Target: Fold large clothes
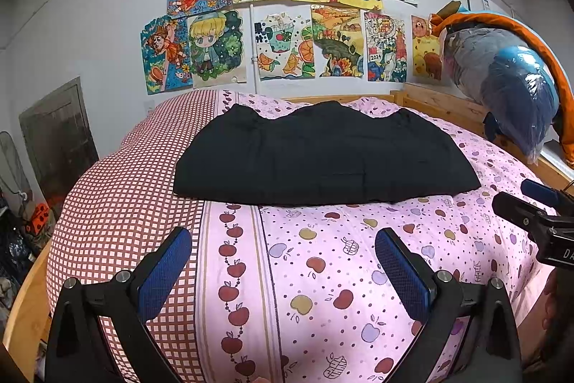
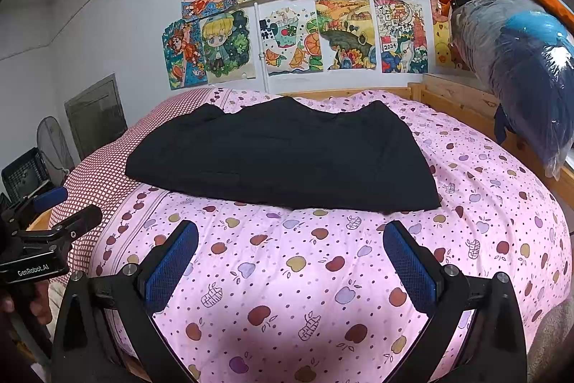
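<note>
A large black garment (image 1: pixel 323 157) lies folded flat in a wide rectangle on the pink apple-print bed cover (image 1: pixel 323 257); it also shows in the right wrist view (image 2: pixel 283 157). My left gripper (image 1: pixel 283 239) is open and empty, held above the cover short of the garment's near edge. My right gripper (image 2: pixel 290 232) is open and empty, also short of the near edge. The right gripper shows at the right edge of the left wrist view (image 1: pixel 531 203). The left gripper shows at the left edge of the right wrist view (image 2: pixel 61 214).
A red-checked section of bedding (image 1: pixel 118 203) covers the bed's left side. A wooden bed frame (image 1: pixel 448 106) runs along the back and right. A plastic-wrapped bundle (image 1: pixel 509 85) hangs at the right. Drawings (image 1: pixel 287 13) cover the wall. A fan and a crate (image 2: pixel 25 174) stand at the left.
</note>
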Demonstrator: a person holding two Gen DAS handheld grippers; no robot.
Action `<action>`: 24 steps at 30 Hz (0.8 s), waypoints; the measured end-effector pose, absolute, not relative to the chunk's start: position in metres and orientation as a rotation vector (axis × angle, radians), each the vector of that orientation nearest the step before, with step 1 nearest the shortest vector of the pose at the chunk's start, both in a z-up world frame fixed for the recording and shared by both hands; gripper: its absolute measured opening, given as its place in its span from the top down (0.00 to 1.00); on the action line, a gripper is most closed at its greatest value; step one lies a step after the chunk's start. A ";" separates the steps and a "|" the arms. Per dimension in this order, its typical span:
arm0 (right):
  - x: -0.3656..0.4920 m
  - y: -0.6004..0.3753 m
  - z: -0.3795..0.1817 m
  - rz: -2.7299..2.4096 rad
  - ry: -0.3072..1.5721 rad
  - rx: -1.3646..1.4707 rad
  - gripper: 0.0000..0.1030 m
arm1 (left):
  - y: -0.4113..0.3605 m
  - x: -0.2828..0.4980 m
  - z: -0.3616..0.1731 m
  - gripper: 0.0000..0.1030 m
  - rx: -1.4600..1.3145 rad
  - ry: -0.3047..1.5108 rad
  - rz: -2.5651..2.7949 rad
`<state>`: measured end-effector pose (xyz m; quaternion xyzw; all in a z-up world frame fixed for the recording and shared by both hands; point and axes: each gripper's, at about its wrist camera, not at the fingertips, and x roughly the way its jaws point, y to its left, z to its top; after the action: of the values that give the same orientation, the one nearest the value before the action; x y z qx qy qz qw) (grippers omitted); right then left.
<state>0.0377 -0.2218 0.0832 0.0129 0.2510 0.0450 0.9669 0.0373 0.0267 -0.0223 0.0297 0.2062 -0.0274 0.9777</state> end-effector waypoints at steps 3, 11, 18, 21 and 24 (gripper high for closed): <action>0.037 -0.222 0.083 0.091 0.506 0.023 0.02 | 0.026 0.037 -0.022 0.00 0.056 0.415 -0.056; 0.037 -0.222 0.083 0.090 0.507 0.024 0.02 | 0.027 0.034 -0.022 0.00 0.064 0.405 -0.035; 0.037 -0.223 0.083 0.091 0.507 0.025 0.02 | 0.032 0.030 -0.019 0.00 0.057 0.382 -0.025; 0.037 -0.222 0.083 0.091 0.507 0.024 0.02 | 0.034 0.031 -0.019 0.00 0.053 0.384 -0.024; 0.037 -0.222 0.083 0.090 0.508 0.023 0.02 | 0.034 0.031 -0.019 0.00 0.055 0.384 -0.025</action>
<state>0.0373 -0.2217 0.0827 0.0116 0.2513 0.0444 0.9668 0.0312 0.0343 -0.0192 0.0275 0.1907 -0.0126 0.9812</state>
